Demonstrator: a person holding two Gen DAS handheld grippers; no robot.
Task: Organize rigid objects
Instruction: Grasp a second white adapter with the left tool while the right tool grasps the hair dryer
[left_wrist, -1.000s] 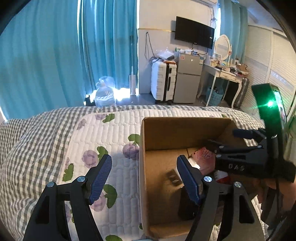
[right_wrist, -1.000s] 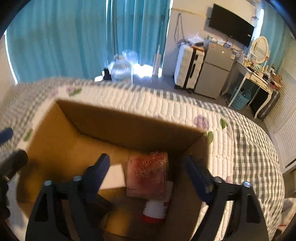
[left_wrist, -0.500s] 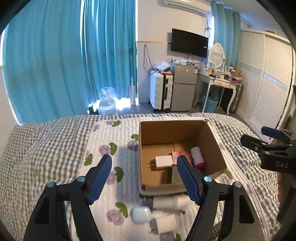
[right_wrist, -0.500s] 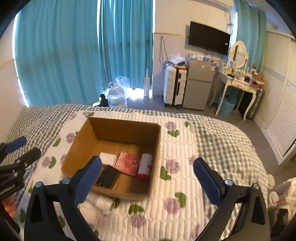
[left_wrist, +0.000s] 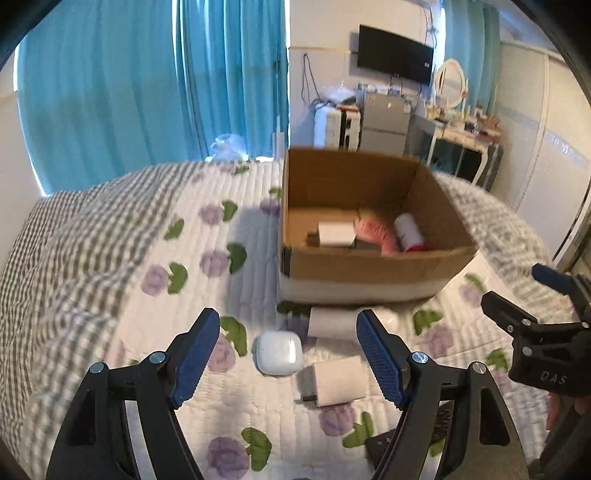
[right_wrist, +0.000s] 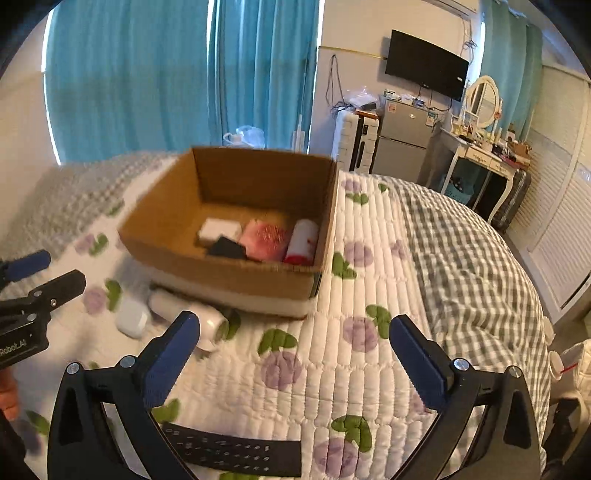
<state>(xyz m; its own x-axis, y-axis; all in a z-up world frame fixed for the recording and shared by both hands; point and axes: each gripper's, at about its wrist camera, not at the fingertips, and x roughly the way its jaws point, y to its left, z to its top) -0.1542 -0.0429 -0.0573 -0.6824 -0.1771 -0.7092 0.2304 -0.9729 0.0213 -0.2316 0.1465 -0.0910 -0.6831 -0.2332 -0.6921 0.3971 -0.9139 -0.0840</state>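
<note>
A cardboard box sits on the quilted bed. It holds a white box, a pink item, a red-and-white bottle and a black flat item. In front of it lie a white earbud case, a white cylinder and a white charger block. A black remote lies near me. My left gripper is open above the earbud case. My right gripper is open and empty over the quilt.
The bed has a flowered quilt and a grey checked blanket. Beyond it stand blue curtains, a suitcase, a small fridge, a dressing table and a wall TV.
Both grippers have drawn back out of the box and down toward the near part of the bed. The loose items in front of the box came into view.
</note>
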